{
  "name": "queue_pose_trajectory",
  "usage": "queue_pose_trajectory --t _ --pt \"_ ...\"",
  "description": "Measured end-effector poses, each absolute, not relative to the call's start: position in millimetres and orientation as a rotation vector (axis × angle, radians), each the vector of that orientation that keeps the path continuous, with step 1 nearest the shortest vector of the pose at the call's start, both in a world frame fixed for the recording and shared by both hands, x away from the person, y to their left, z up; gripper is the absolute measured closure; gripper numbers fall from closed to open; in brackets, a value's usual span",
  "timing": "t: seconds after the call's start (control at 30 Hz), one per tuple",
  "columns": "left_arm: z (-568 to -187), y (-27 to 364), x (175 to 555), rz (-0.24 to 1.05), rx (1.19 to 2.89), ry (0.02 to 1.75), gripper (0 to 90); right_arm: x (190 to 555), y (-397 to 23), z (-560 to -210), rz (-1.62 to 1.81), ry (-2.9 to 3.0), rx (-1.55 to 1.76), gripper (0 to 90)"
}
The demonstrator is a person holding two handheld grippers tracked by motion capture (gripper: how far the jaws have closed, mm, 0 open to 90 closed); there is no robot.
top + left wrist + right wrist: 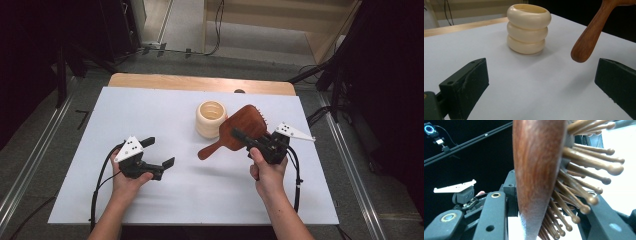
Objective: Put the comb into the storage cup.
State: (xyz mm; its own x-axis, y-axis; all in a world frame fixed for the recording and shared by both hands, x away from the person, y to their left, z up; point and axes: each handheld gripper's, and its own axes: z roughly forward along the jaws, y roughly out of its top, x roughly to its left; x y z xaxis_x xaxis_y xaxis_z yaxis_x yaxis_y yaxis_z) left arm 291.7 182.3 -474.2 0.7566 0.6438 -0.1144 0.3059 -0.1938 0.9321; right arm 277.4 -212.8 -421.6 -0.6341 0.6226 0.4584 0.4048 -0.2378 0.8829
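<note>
A brown wooden hairbrush point(248, 125) hangs tilted above the table, and my right gripper point(239, 136) is shut on its paddle head. Its handle point(207, 150) points down and left. In the right gripper view the brush's back point(536, 170) and its wooden pins point(584, 170) stand between the jaws of that gripper point(544, 225). A cream ribbed holder point(211, 118) stands upright just left of the brush head. My left gripper point(159, 152) is open and holds nothing, low over the table, left of the handle tip. In the left gripper view the holder point(528, 28) and the handle point(590, 35) lie beyond the open left gripper point(541, 82).
A white sheet point(150, 110) covers the table, with a strip of bare wood point(200, 82) along the far edge. Dark stands and cables ring the table. The left gripper's grey plate point(455, 187) appears far off in the right gripper view.
</note>
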Motion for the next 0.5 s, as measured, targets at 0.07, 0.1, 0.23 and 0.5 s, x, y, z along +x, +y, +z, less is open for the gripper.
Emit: queue_pose_trajectory --t 0.07,0.1,0.23,0.5 --pt "-474.7 188.5 290.2 0.374 1.788 0.754 0.0 278.4 -212.9 -420.4 1.991 1.825 1.253 56.3" --pt "-474.9 191.3 289.5 0.380 1.781 0.758 0.0 279.1 -213.2 -419.9 1.990 1.827 1.247 56.3" --pt "-474.8 203.1 285.7 0.403 1.769 0.778 0.0 280.6 -213.4 -418.1 1.986 1.825 1.237 56.3" --pt "-476.6 225.3 277.9 0.433 1.757 0.814 0.0 282.9 -213.5 -415.2 1.983 1.823 1.223 56.3"
